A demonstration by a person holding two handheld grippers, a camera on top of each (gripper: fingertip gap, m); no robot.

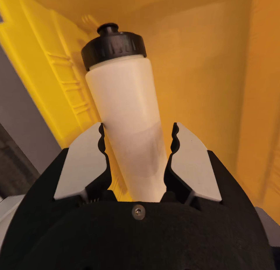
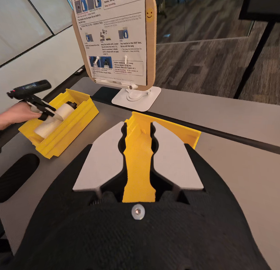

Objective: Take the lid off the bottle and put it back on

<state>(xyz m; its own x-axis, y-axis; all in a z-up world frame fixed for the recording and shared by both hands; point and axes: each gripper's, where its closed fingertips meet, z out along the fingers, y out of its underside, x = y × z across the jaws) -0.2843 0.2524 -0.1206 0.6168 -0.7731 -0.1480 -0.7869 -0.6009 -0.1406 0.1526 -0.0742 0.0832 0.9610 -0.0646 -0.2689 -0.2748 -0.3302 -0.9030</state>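
Bottle [image 1: 128, 111] lies lengthwise between the spread left tongs [image 1: 138, 124], lid [image 1: 113, 47] on.

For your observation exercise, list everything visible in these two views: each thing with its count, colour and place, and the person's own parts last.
bottle: one, white, lying in the left bin
lid: one, black, screwed on the bottle
bins: two, yellow, on the table; left one holds the bottle, the right one is ahead of the right tongs
instruction sheet: one, white on a tan board, standing at the table's far edge
stand base: one, white, under the board
table: one, grey
floor: dark wood pattern, beyond the table
left tongs: black and grey, open around the bottle's lower body
right tongs: black and grey, open, empty
hand: one, holding the left tongs
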